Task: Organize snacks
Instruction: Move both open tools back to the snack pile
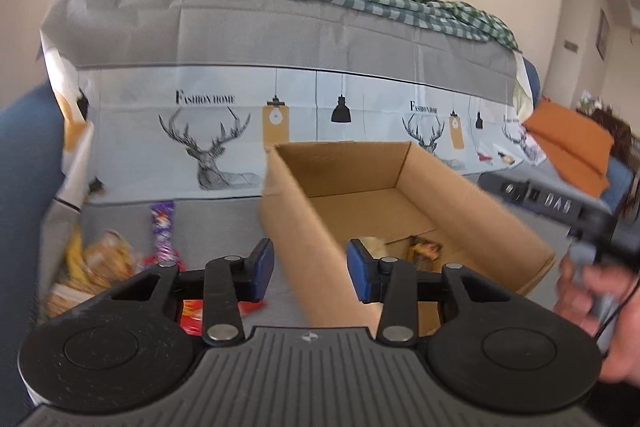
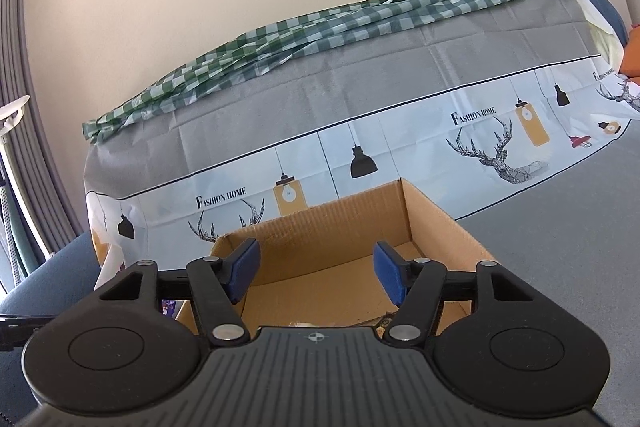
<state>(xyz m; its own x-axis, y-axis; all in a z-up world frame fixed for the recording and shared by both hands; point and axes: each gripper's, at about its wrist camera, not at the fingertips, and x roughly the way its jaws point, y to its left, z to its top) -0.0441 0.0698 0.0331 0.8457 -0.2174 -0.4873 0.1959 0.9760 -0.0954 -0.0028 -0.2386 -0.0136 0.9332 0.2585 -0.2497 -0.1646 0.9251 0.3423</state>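
Snacks (image 1: pixel 120 259) lie in a pile at the lower left of the left view, beside the cardboard box (image 1: pixel 400 187). The left gripper (image 1: pixel 310 269) is open and holds nothing. The right gripper (image 2: pixel 316 271) hangs open over the box, also holding nothing

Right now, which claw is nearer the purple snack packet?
Left. The left claw is open beside the cardboard box, the purple snack packet just ahead to its left. The right claw hangs open over the box.
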